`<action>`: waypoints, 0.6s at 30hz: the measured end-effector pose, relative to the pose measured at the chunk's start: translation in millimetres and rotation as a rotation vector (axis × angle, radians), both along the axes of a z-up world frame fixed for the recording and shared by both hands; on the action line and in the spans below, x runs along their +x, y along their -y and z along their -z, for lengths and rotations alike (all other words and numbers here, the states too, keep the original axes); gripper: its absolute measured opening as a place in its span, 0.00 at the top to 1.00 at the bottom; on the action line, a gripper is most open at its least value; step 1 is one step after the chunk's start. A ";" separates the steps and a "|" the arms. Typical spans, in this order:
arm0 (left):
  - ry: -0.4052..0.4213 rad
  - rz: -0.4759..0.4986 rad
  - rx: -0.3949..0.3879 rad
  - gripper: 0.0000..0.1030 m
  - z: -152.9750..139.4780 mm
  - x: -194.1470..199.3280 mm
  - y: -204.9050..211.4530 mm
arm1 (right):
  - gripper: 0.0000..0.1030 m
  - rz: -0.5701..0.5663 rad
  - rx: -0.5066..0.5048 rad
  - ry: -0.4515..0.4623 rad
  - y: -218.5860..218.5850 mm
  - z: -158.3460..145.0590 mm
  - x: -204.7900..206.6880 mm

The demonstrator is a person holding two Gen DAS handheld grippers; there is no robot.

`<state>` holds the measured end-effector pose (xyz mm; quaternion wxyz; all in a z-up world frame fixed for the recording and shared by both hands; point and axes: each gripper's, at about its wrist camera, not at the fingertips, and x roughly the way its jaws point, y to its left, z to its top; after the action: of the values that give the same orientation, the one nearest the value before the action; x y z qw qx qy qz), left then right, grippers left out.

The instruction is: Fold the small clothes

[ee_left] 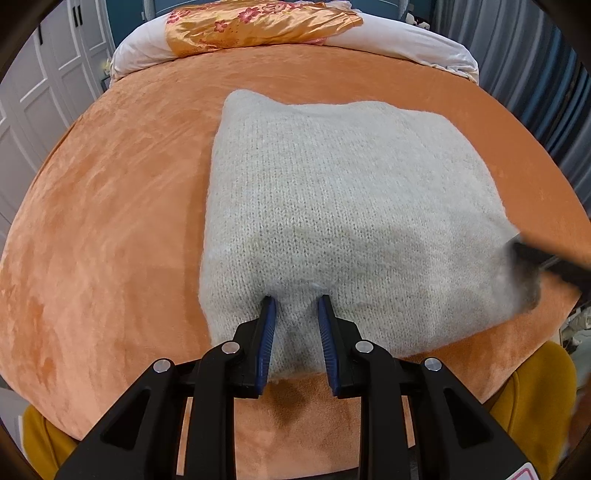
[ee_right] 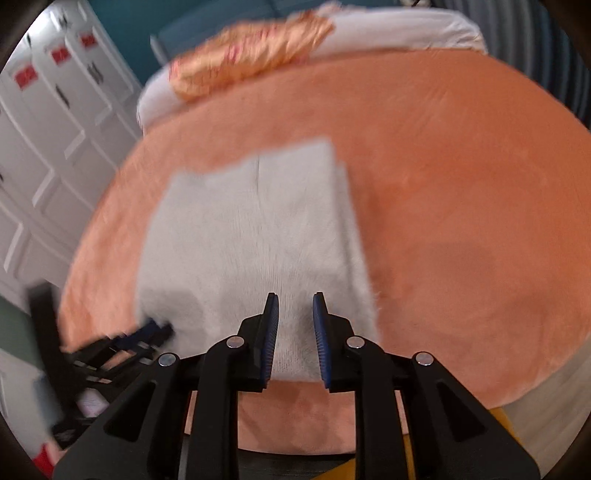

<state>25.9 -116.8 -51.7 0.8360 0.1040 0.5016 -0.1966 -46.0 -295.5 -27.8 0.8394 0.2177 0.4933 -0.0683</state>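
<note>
A grey knitted garment (ee_left: 351, 206) lies folded into a rough square on the orange bed cover (ee_left: 110, 229). My left gripper (ee_left: 295, 301) is open, its fingertips pressed into the garment's near edge with knit bulging between them. My right gripper shows blurred at the garment's right edge (ee_left: 532, 266). In the right wrist view the picture is motion-blurred: the right gripper (ee_right: 295, 297) is open and empty over the near edge of the garment (ee_right: 251, 236). The left gripper (ee_right: 147, 332) is at the garment's near left corner there.
A white bolster (ee_left: 406, 44) with an orange floral satin cloth (ee_left: 258, 26) lies across the far end of the bed. White wardrobe doors (ee_left: 44, 96) stand to the left. Grey curtains (ee_left: 535, 74) hang on the right. Mustard-yellow fabric (ee_left: 535, 398) shows below the bed's near edge.
</note>
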 end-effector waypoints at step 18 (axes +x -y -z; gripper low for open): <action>-0.078 -0.141 -0.144 0.69 -23.9 8.3 -90.3 | 0.83 -0.284 -0.100 -0.062 -106.9 -2.4 105.1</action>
<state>34.2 -26.4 -27.8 0.8328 0.0002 0.5246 -0.1767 59.1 -188.5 -25.5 0.8348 0.1013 0.5407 0.0198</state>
